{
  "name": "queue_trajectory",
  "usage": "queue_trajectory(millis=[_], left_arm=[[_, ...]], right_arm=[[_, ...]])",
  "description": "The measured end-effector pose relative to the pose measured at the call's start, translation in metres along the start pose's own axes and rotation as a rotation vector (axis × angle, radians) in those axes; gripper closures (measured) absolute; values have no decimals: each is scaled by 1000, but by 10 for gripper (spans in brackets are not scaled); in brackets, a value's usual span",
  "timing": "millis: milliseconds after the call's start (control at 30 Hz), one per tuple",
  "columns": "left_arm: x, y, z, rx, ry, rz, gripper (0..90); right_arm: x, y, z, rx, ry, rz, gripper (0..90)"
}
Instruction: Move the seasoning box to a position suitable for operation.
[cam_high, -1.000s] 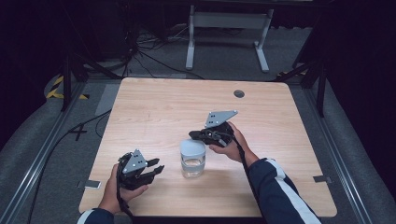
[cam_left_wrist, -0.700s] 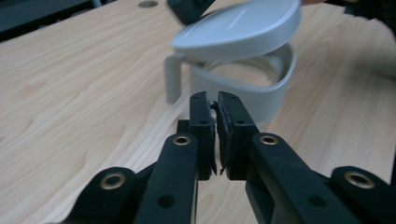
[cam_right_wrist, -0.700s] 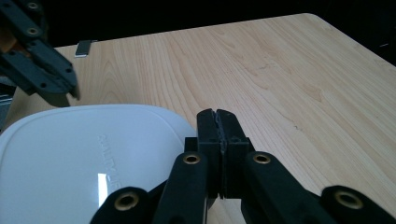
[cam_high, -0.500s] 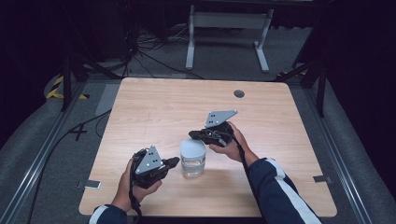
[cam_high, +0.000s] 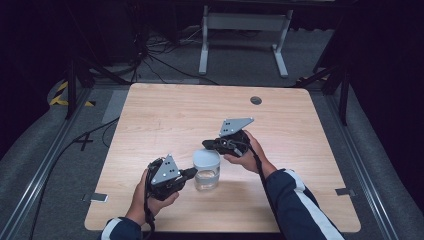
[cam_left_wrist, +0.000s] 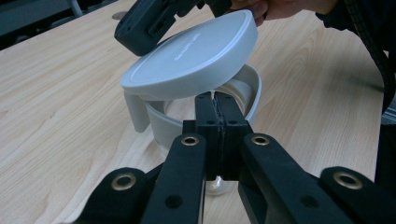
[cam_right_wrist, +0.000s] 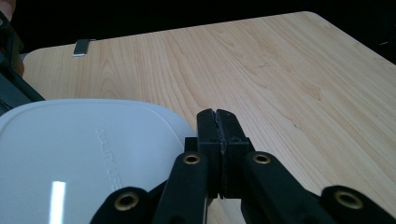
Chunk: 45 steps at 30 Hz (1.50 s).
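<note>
Well, low in the middle of the high view a small clear glass container stands on the wooden table, with a pale grey lid above it. In the left gripper view the lid is tilted, raised off a grey collar round the glass mouth, and a flap hangs from its left edge. Raised lettering runs across the lid top; in the right gripper view I can read "QUALITY LIFE" on the lid, at the lower left of that frame. The left gripper, left of the container in the high view, has its jaws pressed together right at the collar, with nothing visible between them. The right gripper, just above the lid, also has its jaws together; whether it pinches the lid's edge, I cannot tell.
</note>
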<state>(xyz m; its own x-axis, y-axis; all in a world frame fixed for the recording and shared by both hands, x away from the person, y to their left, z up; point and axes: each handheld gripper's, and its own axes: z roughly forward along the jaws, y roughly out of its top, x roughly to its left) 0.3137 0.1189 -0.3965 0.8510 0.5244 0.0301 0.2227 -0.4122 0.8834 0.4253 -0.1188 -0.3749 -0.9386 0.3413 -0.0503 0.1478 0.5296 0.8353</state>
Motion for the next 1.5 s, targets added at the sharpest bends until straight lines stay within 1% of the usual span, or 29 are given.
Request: queue_trajectory(millis=[67,100,167,233,267,433,500,533,567,600,633,700,767,833,900,967,1000,1033,1067,1167,1233,1300,1333,1433,1500], left_arm=[[0,2,0,-6,-1,-2,891],[0,3,-1,-9,0,5,886],[4,8,-4,-33,2,-1,885],[6,10,-5,-39,6,5,885],[6,11,-5,-40,9,0,882],[10,18,-6,-68,16,-1,873],[11,19,-7,-70,14,-5,869],[12,20,-7,-72,16,-4,869],[13,23,-6,-76,20,-2,863],[13,23,-6,-76,20,-2,862],[14,24,-6,-83,22,-7,862],[17,25,-6,-82,23,-4,862],[19,27,-5,-86,22,-11,861],[21,28,-5,-85,32,-10,856],[24,30,-5,-87,31,-5,856],[26,30,-6,-91,36,-8,856],[27,30,-7,-96,35,-17,856],[29,31,-8,-96,42,-11,856],[30,31,-8,-97,42,-14,856],[32,31,-8,-97,46,-16,852],[35,31,-8,-99,52,-21,852],[36,31,-8,-96,50,-23,850],[38,31,-7,-93,54,-28,849],[40,31,-5,-87,57,-31,846],[42,31,-4,-83,59,-41,844]], right_arm=[[0,0,0,2,-2,0,897],[-1,0,0,4,-6,-3,897],[-1,-1,-1,7,-12,-5,897],[-2,-1,-2,7,-16,-5,897],[-2,-1,-3,4,-22,-1,897],[-6,-5,-14,-2,-57,9,896],[-8,-8,-20,-5,-77,10,896],[-8,-8,-20,-5,-77,10,896],[-9,-11,-28,-9,-93,10,895],[-9,-11,-28,-9,-93,10,895],[-9,-13,-31,-9,-99,8,895],[-10,-17,-40,-5,-115,10,895],[-10,-22,-47,-9,-122,12,894],[-10,-27,-55,-6,-136,11,894],[-10,-32,-62,-8,-142,15,894],[-10,-37,-69,0,-154,17,894],[-10,-40,-72,2,-156,19,894],[-9,-42,-75,3,-161,20,894],[-9,-46,-79,6,-165,21,894],[-8,-53,-88,9,-173,27,894],[-7,-56,-91,6,-173,28,894],[-5,-58,-92,6,-171,32,894],[-1,-63,-96,12,-168,21,893],[2,-66,-100,15,-170,20,893],[5,-71,-105,9,-161,29,893]])
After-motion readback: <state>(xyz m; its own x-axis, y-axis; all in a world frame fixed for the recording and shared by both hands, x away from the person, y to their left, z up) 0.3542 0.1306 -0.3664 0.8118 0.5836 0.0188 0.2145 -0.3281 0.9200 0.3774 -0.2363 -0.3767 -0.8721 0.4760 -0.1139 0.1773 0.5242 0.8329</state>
